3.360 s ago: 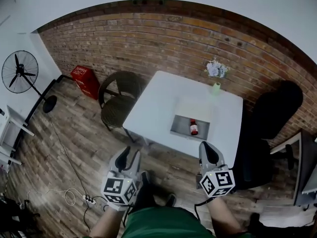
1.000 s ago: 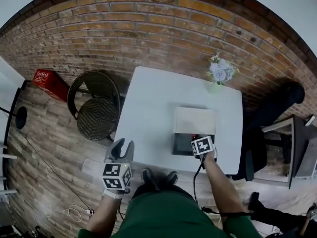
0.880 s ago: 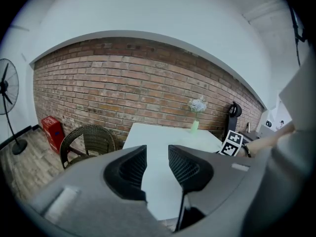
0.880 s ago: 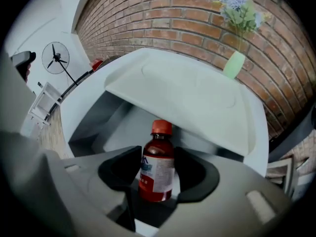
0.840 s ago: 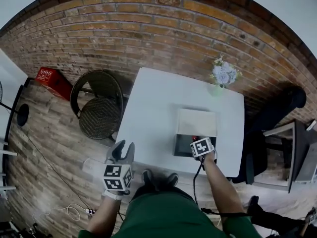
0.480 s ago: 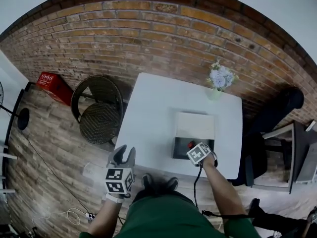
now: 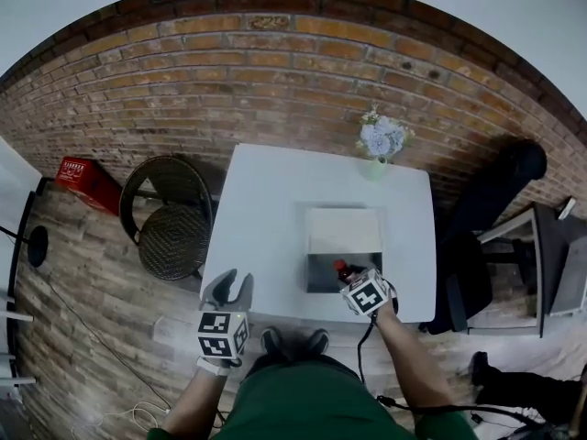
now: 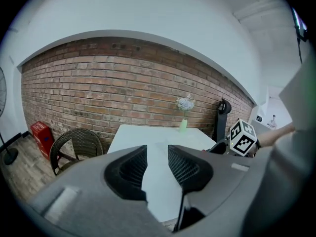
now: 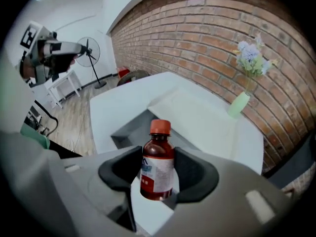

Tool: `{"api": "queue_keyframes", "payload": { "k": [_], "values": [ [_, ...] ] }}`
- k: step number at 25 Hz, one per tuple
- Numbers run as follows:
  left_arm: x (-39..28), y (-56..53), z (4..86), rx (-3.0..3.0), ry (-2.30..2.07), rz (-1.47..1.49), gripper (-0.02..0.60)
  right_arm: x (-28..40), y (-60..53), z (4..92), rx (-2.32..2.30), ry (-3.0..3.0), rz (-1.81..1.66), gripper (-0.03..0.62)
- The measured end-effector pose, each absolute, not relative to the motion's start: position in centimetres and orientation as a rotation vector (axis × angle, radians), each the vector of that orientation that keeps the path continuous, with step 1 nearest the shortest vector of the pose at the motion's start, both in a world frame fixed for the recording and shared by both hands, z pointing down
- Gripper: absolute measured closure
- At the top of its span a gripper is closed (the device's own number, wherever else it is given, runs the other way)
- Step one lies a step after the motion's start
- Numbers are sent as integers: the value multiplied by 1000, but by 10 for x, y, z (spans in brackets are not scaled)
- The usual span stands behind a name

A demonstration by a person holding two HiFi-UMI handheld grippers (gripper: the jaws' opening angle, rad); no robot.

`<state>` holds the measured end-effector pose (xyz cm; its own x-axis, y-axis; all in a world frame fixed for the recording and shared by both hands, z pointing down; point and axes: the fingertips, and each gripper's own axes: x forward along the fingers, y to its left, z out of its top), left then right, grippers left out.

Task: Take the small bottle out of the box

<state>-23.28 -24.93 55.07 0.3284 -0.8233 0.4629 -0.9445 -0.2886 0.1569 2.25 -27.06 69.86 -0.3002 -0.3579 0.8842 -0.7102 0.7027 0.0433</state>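
A small brown bottle [image 9: 158, 165] with an orange cap and a white label stands upright between the jaws of my right gripper [image 9: 159, 171], which is shut on it. In the head view the bottle [image 7: 341, 269] and the right gripper [image 7: 349, 279] hang over the near right part of the open grey box [image 7: 316, 283], whose pale lid [image 7: 343, 230] lies folded back. The box [image 9: 129, 126] shows below and behind the bottle. My left gripper [image 7: 229, 282] is off the table's near left corner, open and holding nothing [image 8: 157, 158].
The box sits on a white square table [image 7: 266, 204] against a brick wall. A green vase of flowers [image 7: 377, 147] stands at the table's far edge. A wicker chair [image 7: 171, 228] is on the left, a black office chair [image 7: 491, 200] on the right, a red crate [image 7: 81, 178] far left.
My right gripper went down into the box, shut on the bottle and has lifted it up toward the near edge. The left gripper has stayed beside the table.
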Motion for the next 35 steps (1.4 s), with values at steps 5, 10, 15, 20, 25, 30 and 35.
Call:
{"api": "queue_keyframes", "payload": {
  "k": [5, 10, 15, 20, 25, 30, 35],
  "values": [
    [-209, -256, 546, 2255, -1509, 419, 442, 24, -273, 649, 951, -2076, 514, 384],
    [-190, -259, 544, 2293, -1466, 420, 442, 30, -279, 591, 1124, -2289, 652, 384],
    [-175, -257, 544, 2315, -1430, 422, 443, 41, -281, 534, 1281, -2501, 797, 384],
    [-167, -255, 541, 2334, -1409, 421, 443, 47, -282, 492, 1370, -2656, 850, 384],
    [-164, -254, 537, 2341, -1404, 431, 443, 50, -281, 457, 1419, -2799, 908, 384],
    [-160, -252, 540, 2337, -1392, 445, 443, 60, -283, 428, 1467, -2927, 973, 384],
    [-158, -253, 542, 2332, -1387, 457, 443, 69, -285, 410, 1514, -2986, 984, 384]
  ]
}}
